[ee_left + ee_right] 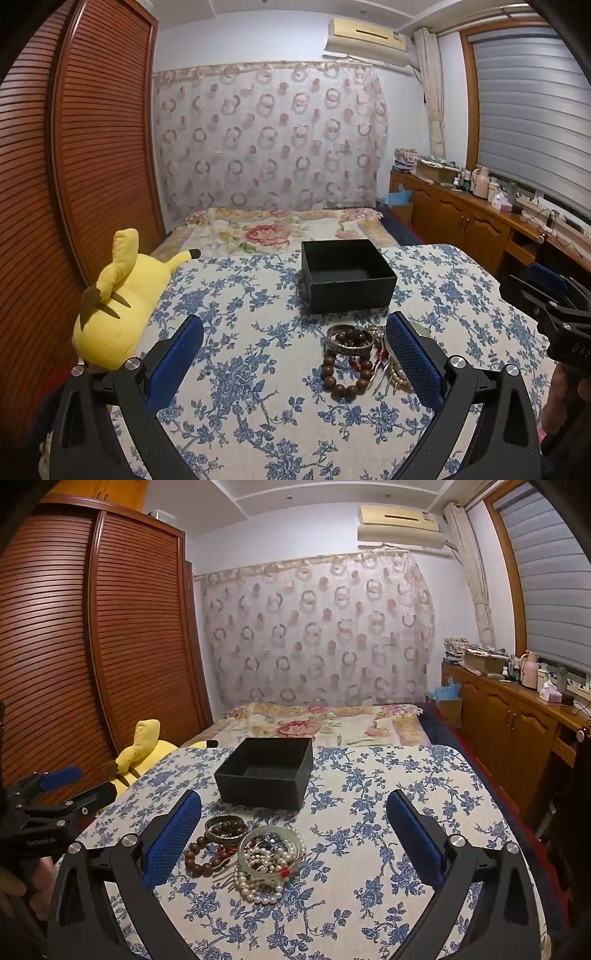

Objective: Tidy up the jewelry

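Both tools are held above a table [369,904] covered with a blue floral cloth. The left gripper [295,354] has its 2 blue-padded fingers spread wide with nothing between them; the right gripper [295,834] stands the same way, wide apart and holding nothing. The jewelry pile [255,849] lies on the cloth just in front of a black box [266,779], apart from it. The box is lidless and its visible interior shows no contents. Within the pile, a brown wooden bead bracelet [203,856] sits on the left side, a metal bangle [225,829] lies nearest the box, and a pale translucent bangle [271,853] rests on top of tangled pieces, with a strand of white pearls [258,886] spilling toward the camera. In the left wrist view the pile sits low and right, partly hidden behind the right-hand finger pad [413,358]. In the right wrist view it sits just beside the left-hand finger pad [170,842]. A yellow plush toy [118,306] lies at the table's left edge, with a bed [325,723] behind the table.
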Demonstrator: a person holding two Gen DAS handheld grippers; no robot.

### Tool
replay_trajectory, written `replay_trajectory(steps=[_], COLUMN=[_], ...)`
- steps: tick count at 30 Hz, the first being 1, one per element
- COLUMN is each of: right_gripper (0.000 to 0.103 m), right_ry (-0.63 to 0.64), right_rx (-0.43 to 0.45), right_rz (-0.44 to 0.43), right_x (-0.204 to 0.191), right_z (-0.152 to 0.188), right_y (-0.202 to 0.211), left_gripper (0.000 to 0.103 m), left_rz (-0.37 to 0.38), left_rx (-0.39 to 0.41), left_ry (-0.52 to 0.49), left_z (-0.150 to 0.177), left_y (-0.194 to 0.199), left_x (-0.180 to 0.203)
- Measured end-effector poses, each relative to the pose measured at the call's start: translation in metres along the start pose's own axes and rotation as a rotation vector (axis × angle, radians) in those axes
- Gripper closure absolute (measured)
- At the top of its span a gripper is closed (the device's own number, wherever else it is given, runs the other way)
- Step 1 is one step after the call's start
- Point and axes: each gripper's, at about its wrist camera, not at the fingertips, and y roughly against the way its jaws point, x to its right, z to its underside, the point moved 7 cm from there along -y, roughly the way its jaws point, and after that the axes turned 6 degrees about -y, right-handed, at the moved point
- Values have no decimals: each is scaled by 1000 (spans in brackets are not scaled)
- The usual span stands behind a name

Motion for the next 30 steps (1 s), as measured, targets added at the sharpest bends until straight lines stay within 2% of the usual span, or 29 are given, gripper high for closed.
replay_trajectory(steps=[30], right_gripper=[2], right_ry=[1], right_rx=[2], right_rz=[1], right_x=[-2], right_z=[-1], right_y=[2], left_gripper=[7], left_rz=[6], left_rx=[10], left_ry=[8], left_z=[-1], left_y=[3], left_x=[-1])
